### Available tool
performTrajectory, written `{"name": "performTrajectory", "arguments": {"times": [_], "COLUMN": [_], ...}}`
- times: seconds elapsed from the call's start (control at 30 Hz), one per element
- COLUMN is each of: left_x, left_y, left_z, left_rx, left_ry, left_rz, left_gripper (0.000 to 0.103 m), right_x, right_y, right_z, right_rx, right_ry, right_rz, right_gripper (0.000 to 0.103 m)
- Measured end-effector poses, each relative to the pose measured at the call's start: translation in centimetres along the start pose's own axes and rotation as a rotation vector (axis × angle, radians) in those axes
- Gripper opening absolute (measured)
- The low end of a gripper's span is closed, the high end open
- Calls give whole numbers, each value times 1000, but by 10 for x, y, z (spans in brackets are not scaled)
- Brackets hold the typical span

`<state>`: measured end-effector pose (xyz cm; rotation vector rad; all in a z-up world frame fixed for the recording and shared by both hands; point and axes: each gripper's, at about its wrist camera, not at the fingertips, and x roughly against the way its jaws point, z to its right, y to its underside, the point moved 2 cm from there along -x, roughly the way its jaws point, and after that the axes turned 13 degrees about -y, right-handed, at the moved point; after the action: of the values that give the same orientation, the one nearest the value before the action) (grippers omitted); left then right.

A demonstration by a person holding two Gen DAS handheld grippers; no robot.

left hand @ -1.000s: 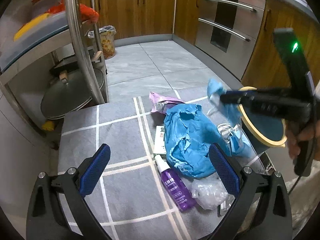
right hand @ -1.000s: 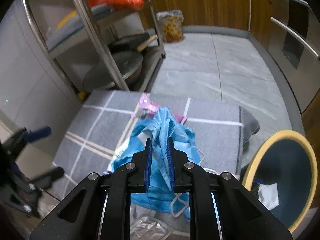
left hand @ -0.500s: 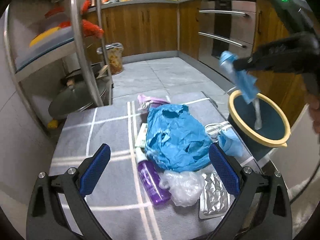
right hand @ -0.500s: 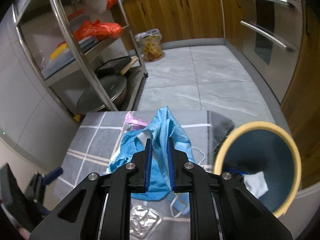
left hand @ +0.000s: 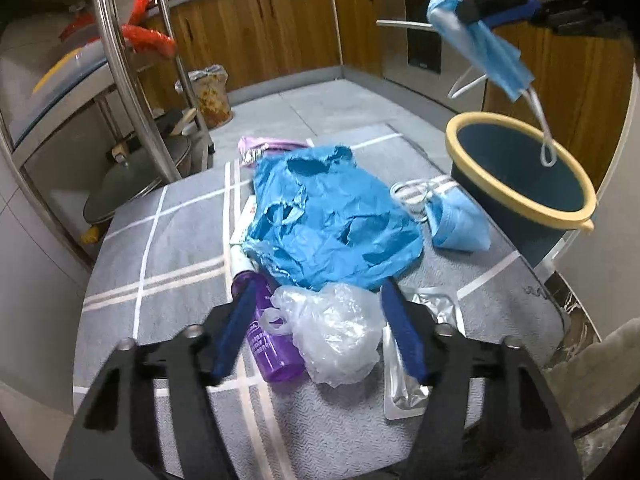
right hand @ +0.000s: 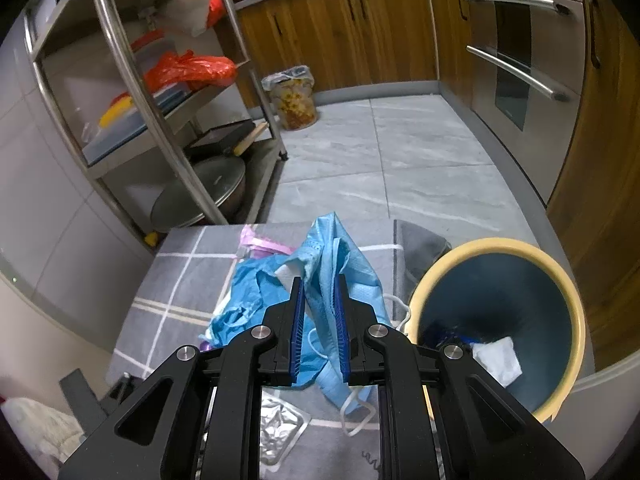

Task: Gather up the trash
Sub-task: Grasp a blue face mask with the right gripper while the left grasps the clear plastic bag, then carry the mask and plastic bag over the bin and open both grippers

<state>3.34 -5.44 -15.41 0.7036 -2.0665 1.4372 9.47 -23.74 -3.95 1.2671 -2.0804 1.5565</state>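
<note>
Trash on the grey mat is maybe a quarter dealt with, going by what's already in the bin (right hand: 496, 304): a white crumpled tissue (right hand: 498, 360) and something dark sit at the bottom. Next in line is a blue face mask (left hand: 480, 52), soft pleated fabric with thin white ear loops, pinched between the clenched jaws of the right gripper (right hand: 319, 334) and hanging above the bin's near rim, one loop drooping over the opening. My read is it only needs to shift a bit further over the mouth and get let go.

Still on the mat (left hand: 168, 264), all bunched close together:
- a big crinkled blue plastic sheet (left hand: 332, 220), torn with holes
- a second blue mask (left hand: 456, 220), folded, just beside the bin
- a clear scrunched plastic bag (left hand: 340, 336), thin and floppy
- a purple spray bottle (left hand: 272, 352) lying on its side, touching the bag
- a foil blister pack (left hand: 404, 392), flat and shiny
- a pink wrapper (left hand: 268, 146) at the far edge
- some white carton peeking from under the blue sheet

Left gripper (left hand: 320, 332) is released, jaws partly spread, hovering low around the clear bag and bottle. Looks to me like that bag is the next grab.

Bin itself is round, dark blue inside with a cream rim, standing off the mat's right edge.
</note>
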Motion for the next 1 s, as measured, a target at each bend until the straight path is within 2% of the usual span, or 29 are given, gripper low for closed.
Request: {"name": "performTrajectory", "arguments": {"times": [0.1, 0.17, 0.2, 0.23, 0.43, 0.63, 0.77, 1.0], "left_x": [-4, -6, -7, -7, -4, 12, 24, 49], "left_y": [2, 2, 2, 2, -1, -8, -13, -37], "left_z": [2, 4, 5, 6, 2, -9, -18, -41], "left_rx": [-18, -22, -29, -36, -22, 2, 4, 85], "left_ry": [2, 14, 17, 23, 47, 28, 8, -13], "left_rz": [-10, -18, -19, -20, -27, 8, 43, 131], "left_gripper": [53, 41, 31, 25, 22, 21, 21, 21], "right_x": [0, 0, -1, -1, -2, -1, 6, 33], "right_y": [0, 0, 0, 0, -2, -4, -4, -7], "right_z": [0, 0, 1, 1, 1, -4, -11, -12], "right_rx": [3, 0, 0, -1, -3, 0, 8, -15], "right_ry": [-1, -1, -2, -3, -2, 1, -4, -27], "right_rz": [0, 1, 2, 3, 7, 13, 30, 93], "right_gripper": [16, 16, 16, 16, 16, 16, 16, 16]}}
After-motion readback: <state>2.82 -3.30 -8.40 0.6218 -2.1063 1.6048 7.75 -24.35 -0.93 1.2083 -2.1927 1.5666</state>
